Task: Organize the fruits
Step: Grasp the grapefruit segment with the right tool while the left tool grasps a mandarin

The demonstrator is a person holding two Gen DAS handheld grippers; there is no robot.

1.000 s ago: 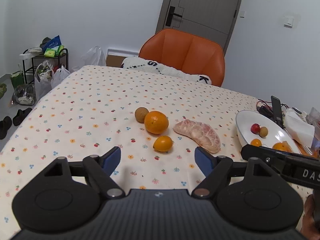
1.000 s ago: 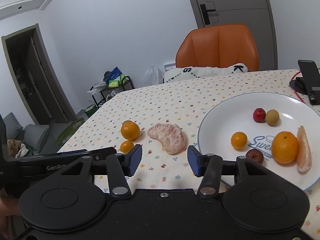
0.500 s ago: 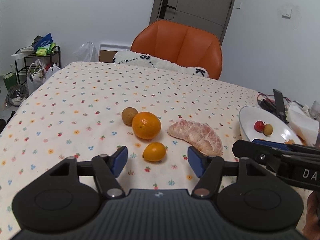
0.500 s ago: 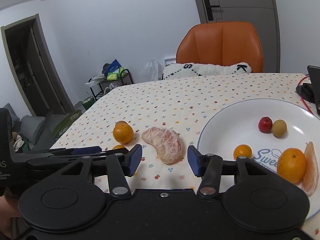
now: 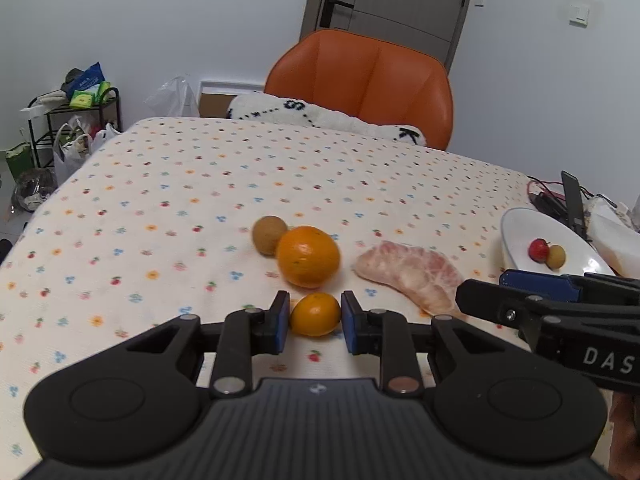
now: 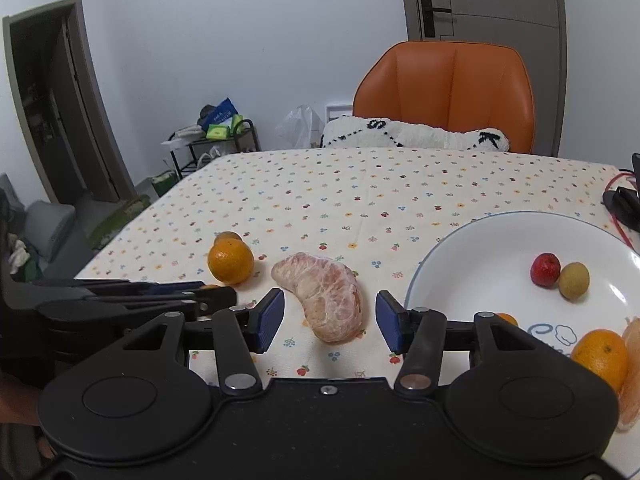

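A small orange lies on the flowered tablecloth, and my left gripper is shut on it, a blue pad against each side. Just behind it sit a large orange and a brown round fruit. A peeled pomelo segment lies between the spread fingers of my open right gripper, with neither pad touching it. The white plate to the right holds a red fruit, a brown fruit, an orange and another pomelo piece.
An orange chair with a white cushion stands at the table's far edge. A phone on a stand and cables lie behind the plate. A shelf with bags stands on the floor to the left.
My left gripper moved forward and down and shut on the small orange. My right gripper moved left and forward, so the pomelo segment now lies between its open fingers.
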